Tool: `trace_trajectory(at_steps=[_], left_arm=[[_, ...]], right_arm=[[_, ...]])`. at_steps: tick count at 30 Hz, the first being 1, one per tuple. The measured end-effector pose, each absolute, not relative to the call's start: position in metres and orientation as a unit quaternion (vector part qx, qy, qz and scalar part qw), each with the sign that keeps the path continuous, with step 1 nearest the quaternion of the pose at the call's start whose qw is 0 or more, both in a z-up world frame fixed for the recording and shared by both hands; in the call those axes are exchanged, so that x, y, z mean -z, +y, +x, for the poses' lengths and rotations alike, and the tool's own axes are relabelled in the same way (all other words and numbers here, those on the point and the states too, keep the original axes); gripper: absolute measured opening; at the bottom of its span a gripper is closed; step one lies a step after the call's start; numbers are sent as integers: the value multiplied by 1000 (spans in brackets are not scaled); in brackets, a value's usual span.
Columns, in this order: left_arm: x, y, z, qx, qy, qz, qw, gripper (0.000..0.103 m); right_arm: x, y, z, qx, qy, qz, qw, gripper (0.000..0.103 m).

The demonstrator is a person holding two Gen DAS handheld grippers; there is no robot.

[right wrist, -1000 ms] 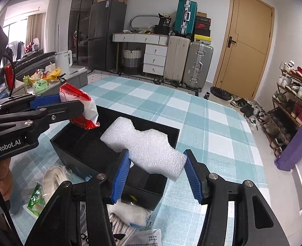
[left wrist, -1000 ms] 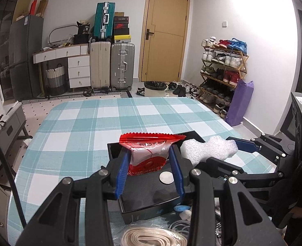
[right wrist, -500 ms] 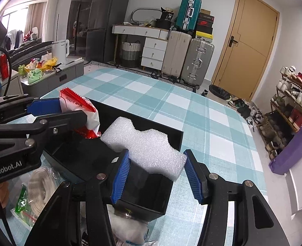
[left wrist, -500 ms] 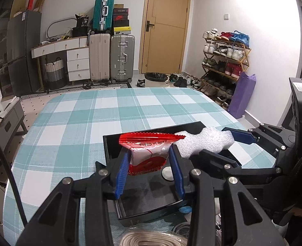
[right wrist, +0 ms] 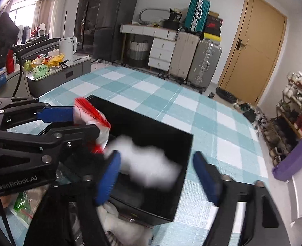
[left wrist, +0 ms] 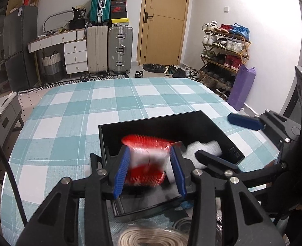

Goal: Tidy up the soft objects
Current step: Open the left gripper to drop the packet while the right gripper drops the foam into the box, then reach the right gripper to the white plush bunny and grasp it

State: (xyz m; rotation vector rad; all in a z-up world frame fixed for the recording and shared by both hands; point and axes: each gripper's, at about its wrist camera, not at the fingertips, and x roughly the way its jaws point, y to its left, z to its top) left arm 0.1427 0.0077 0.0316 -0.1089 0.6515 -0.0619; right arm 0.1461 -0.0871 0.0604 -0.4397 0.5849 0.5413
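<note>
Left wrist view: my left gripper [left wrist: 149, 169] is pinching a red and white snack packet [left wrist: 146, 162] between its blue pads, one pad flat on each side. Packet is motion-blurred; it sits over the near end of the open black box [left wrist: 229, 141], lower part below rim level, red crimped top edge above it. The box stands on the teal checked tablecloth [left wrist: 85, 123].

The white foam piece [left wrist: 204, 150] lies inside the box, just right of the packet; can't tell if they touch. My right gripper [left wrist: 243, 121] comes in from the right, one blue pad out over the box's right wall.

Right wrist view: my right gripper [right wrist: 157, 179] is spread wide. Foam piece [right wrist: 148, 164] is blurred, inside the box between the two blue pads. It isn't clamped: clear gap to the right-hand pad, left-hand pad just beside it. Left gripper [right wrist: 68, 121] enters from the left with the packet [right wrist: 93, 121] at the box's left wall [right wrist: 171, 201].

Loose clutter on the cloth near me, outside the box: a coil of pale cord [left wrist: 151, 237], and a crumpled white bag [right wrist: 118, 223] against the box's near wall.
</note>
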Motion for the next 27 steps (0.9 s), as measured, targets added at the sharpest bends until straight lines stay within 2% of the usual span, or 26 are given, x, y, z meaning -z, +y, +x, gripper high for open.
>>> trace_trajectory(at_steps=[2, 3, 4, 5, 7, 10, 18, 27], left_arm=[[-35, 8, 138, 26, 316, -51, 947, 64], [-37, 9, 134, 24, 311, -51, 949, 65], [-40, 8, 130, 24, 306, -49, 951, 71], [-41, 8, 126, 24, 304, -44, 951, 84], [-45, 7, 117, 14, 294, -36, 955, 94], [-46, 8, 107, 11, 294, -32, 955, 103], [-41, 13, 82, 11, 303, -39, 952, 103], [-39, 19, 59, 9, 292, -48, 955, 103]], right_arm=[[-66, -94, 141, -265, 275, -208, 901, 88], [-68, -97, 139, -266, 272, -205, 902, 93], [-72, -102, 136, -266, 266, -200, 905, 99], [-74, -108, 133, -267, 264, -193, 906, 101], [-79, -117, 127, -276, 268, -180, 905, 102], [-83, -132, 118, -281, 274, -157, 906, 102], [-81, -168, 102, -288, 302, -97, 903, 102], [-78, -181, 82, -301, 314, -87, 896, 103]])
